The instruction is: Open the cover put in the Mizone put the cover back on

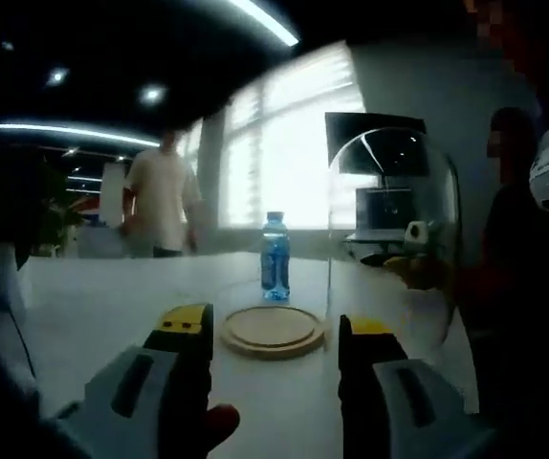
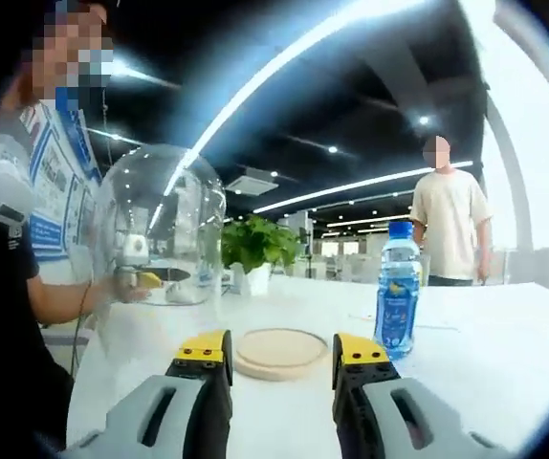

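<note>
**Q:** Yellow-tipped grey jaws come first in each view — how do they stand?

**A:** Both pairs are spread wide with nothing between them. The left gripper (image 1: 273, 330) and the right gripper (image 2: 279, 349) each hover above the white table (image 2: 485, 354), jaws bare.

**Q:** What lies just past the tips?

**A:** A round, flat wooden base (image 1: 272, 330), resting on the table right beyond the jaws and uncovered. In the right gripper view the same wooden base (image 2: 279, 351) sits between the two jaw tips.

**Q:** And the bottle?

**A:** The blue Mizone bottle with a blue cap (image 1: 274, 256) stands upright on the table, not on the base. In the left gripper view it is behind the base, farther off. In the right gripper view the bottle (image 2: 398, 290) stands just right of the base, close beside it.

**Q:** Where is the cover?

**A:** The clear glass dome cover (image 1: 394, 225) is off the base, lifted to the right in the left gripper view. In the right gripper view the dome (image 2: 160, 225) is left of the base, with a person's hand (image 2: 129, 285) at it. How it is gripped, I cannot tell.

**Q:** Anything farther out?

**A:** A person in a pale shirt (image 2: 450, 225) stands beyond the table, and a leafy green plant (image 2: 255, 244) sits at its far side.
</note>
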`<state>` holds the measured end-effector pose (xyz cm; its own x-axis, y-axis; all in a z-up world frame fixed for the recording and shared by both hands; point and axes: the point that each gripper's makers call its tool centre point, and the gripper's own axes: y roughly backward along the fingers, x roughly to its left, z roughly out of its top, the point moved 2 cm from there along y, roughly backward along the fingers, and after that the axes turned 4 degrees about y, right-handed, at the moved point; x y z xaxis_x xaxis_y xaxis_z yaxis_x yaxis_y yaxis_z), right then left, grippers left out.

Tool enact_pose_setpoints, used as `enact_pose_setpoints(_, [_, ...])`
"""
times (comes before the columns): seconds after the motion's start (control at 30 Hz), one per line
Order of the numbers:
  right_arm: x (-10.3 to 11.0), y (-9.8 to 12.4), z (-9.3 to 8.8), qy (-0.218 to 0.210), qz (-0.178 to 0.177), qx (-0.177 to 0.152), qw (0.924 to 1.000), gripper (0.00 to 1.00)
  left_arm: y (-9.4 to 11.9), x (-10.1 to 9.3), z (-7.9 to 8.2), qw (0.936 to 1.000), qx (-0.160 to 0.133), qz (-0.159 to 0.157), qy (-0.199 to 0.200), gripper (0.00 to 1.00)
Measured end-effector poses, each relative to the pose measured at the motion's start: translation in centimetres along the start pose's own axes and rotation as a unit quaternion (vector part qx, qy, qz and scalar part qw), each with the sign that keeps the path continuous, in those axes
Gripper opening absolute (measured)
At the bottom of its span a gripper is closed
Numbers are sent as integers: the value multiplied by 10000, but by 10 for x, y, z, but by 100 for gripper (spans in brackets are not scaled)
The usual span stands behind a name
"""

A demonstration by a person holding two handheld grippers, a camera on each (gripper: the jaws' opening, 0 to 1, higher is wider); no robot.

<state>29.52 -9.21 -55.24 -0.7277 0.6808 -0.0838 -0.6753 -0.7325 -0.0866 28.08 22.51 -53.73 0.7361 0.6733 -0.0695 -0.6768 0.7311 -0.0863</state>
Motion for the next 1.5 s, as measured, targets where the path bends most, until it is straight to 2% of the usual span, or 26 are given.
enact_pose_setpoints(0.2, [-14, 3, -12, -17, -378, 146, 9992, 32, -1, 6, -11, 9999, 40, 138, 65, 36])
enact_pose_setpoints(0.5, [-12, 1, -19, -24, -404, 218, 9989, 29, -3, 8, -33, 9997, 191, 149, 98, 34])
enact_pose_setpoints(1.5, [-12, 1, -15, -67, -470, 137, 9988, 28, -2, 8, -28, 9996, 119, 136, 201, 34])
